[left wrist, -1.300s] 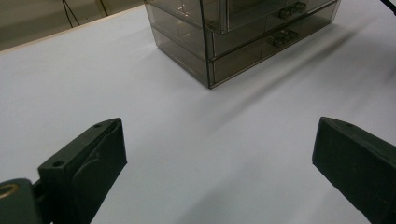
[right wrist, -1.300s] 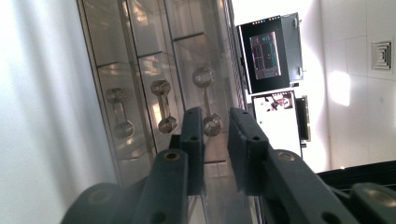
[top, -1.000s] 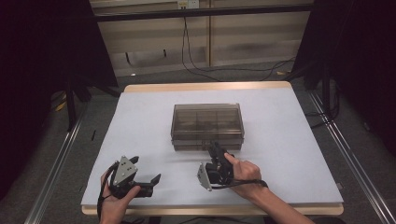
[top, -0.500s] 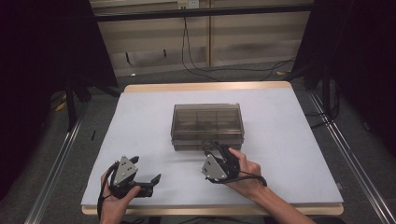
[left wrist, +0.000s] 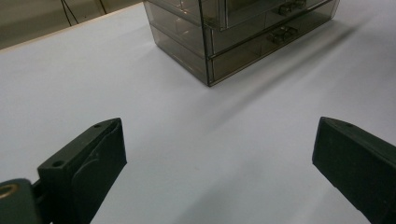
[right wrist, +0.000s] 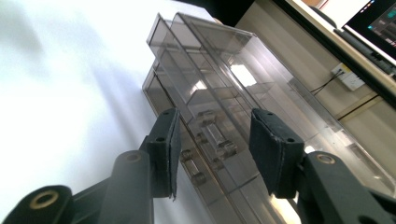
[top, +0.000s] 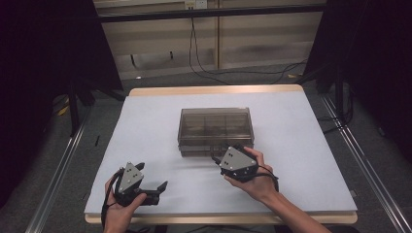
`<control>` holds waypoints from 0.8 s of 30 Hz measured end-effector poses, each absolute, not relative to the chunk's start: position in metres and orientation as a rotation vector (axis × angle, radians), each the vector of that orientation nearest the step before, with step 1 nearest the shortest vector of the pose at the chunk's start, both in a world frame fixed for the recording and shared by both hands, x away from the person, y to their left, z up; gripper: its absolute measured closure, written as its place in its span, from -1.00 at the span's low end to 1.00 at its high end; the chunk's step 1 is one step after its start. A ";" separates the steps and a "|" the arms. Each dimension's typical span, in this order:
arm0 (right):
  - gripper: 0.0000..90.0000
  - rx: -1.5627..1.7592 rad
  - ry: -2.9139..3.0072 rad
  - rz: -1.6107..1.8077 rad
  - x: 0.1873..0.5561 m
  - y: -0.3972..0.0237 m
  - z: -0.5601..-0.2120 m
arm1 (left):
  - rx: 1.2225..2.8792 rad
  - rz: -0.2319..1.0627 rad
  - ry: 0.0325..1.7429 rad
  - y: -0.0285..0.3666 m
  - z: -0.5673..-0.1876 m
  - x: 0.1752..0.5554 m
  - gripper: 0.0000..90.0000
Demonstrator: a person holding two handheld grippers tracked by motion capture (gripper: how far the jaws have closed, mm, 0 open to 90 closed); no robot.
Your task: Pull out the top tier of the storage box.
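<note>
The drawer box (top: 214, 131), a smoky clear plastic organiser, sat on the white table cover (top: 311, 160) straight ahead of my two grippers, its long axis running across me from left to right and its drawer fronts turned toward me.

Starting at my left: my left gripper (top: 160, 187) lay low on the cover, near the table's front edge, its jaws spread wide with nothing between them. From there the box stood well apart, ahead and off to the right; in the left gripper view its near corner (left wrist: 208, 70) and the little drawer handles (left wrist: 282, 32) showed beyond the bare cover.

Moving right: my right gripper (top: 216, 159) was just in front of the box's lower right drawers, by far the nearer of the two. Its jaws had just been opening, and they stood apart with no pad pressing on anything. In the right gripper view the small clear handles (right wrist: 212, 135) lay between and just beyond the black pads (right wrist: 169, 149), clear of them.

I judged that the next move turned on that line: a handle lay dead ahead of the right gripper, so a short push forward with the jaws square to the drawer front would put the pads either side of it.
</note>
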State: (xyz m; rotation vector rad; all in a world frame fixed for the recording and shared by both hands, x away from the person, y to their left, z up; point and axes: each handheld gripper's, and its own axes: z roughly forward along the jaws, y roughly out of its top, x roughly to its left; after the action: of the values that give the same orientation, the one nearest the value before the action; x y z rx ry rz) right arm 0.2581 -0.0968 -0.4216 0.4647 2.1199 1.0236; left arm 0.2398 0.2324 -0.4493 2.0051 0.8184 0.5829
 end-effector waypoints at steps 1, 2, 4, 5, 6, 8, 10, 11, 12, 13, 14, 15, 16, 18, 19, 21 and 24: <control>0.20 0.474 2.123 1.036 0.259 -0.098 -0.420 | 2.010 0.584 0.816 0.233 -0.449 0.240 -0.94; 0.20 0.477 2.129 1.045 0.259 -0.099 -0.419 | 2.008 0.582 0.817 0.232 -0.449 0.240 -0.94; 0.21 0.491 2.128 1.047 0.260 -0.100 -0.417 | 2.006 0.578 0.824 0.232 -0.450 0.240 -0.94; 0.21 0.494 2.134 1.056 0.261 -0.101 -0.416 | 2.005 0.577 0.828 0.232 -0.450 0.240 -0.94; 0.21 0.501 2.144 1.065 0.262 -0.102 -0.416 | 2.013 0.578 0.823 0.232 -0.450 0.241 -0.94; 0.21 0.513 2.163 1.086 0.265 -0.103 -0.414 | 2.017 0.580 0.826 0.233 -0.450 0.241 -0.94; 0.19 0.535 2.179 1.128 0.268 -0.106 -0.411 | 2.007 0.578 0.827 0.232 -0.450 0.241 -0.94; 0.19 0.539 2.180 1.140 0.269 -0.108 -0.410 | 2.008 0.579 0.828 0.233 -0.450 0.241 -0.94; 0.19 0.537 2.180 1.163 0.270 -0.109 -0.409 | 2.006 0.580 0.828 0.232 -0.450 0.241 -0.94; 0.17 0.538 2.189 1.174 0.271 -0.110 -0.409 | 2.005 0.580 0.829 0.232 -0.451 0.241 -0.94; 0.17 0.548 2.196 1.186 0.272 -0.111 -0.408 | 2.007 0.579 0.835 0.233 -0.450 0.241 -0.94; 0.15 0.552 2.225 1.194 0.275 -0.113 -0.407 | 2.003 0.578 0.838 0.232 -0.450 0.241 -0.94; 0.14 0.563 2.248 1.212 0.278 -0.114 -0.407 | 2.008 0.579 0.835 0.233 -0.450 0.241 -0.94; 0.15 0.576 2.275 1.233 0.282 -0.118 -0.407 | 2.012 0.581 0.833 0.233 -0.450 0.241 -0.94; 0.15 0.583 2.287 1.227 0.284 -0.119 -0.407 | 2.010 0.581 0.832 0.233 -0.450 0.241 -0.94; 0.16 0.587 2.295 1.245 0.286 -0.122 -0.407 | 2.007 0.580 0.828 0.232 -0.450 0.241 -0.94; 0.16 0.581 2.312 1.263 0.289 -0.125 -0.407 | 2.013 0.580 0.828 0.233 -0.450 0.241 -0.94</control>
State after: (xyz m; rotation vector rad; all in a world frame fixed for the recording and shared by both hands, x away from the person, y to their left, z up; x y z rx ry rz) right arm 0.2889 -0.1246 -0.4072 0.5807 2.3122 1.2626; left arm 0.2413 0.2325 -0.4502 2.0135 0.8279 0.5796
